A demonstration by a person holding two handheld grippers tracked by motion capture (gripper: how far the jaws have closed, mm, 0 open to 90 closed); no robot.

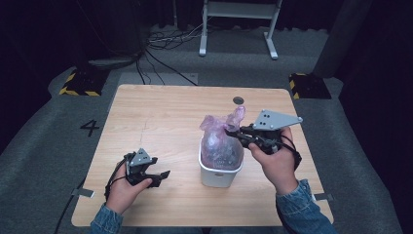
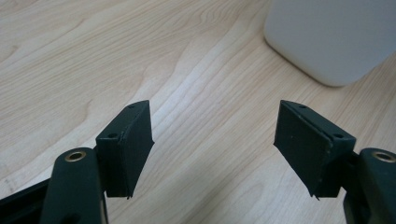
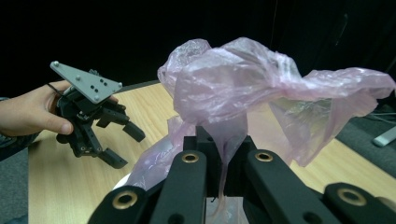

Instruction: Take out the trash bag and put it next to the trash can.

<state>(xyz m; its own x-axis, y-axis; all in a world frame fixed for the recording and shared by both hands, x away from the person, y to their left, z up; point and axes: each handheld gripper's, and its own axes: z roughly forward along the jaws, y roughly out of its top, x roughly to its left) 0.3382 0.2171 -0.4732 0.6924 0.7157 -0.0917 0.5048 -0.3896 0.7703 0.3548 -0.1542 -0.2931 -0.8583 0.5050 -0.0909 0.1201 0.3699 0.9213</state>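
A pink translucent plastic bag [image 1: 221, 141] bulges out of a small white bin [image 1: 220, 173] right of the table's middle. My right gripper [image 1: 233, 130] is shut on the bag's gathered top at its right side; in the right gripper view the film [image 3: 243, 84] is pinched between the closed jaws and billows above them. My left gripper [image 1: 163, 175] rests low on the wood, left of the bin, open with nothing between its pads [image 2: 133, 140]. The bin's white wall [image 2: 336, 37] stands ahead and to the right of those jaws. The left gripper [image 3: 119, 144] also appears open in the right gripper view.
The wooden table [image 1: 160, 117] has a small dark round hole [image 1: 238, 100] near its far edge. Grey carpet surrounds it, with cables and a white frame's legs [image 1: 238, 29] beyond. Yellow-black striped blocks [image 1: 80, 83] sit at both far corners.
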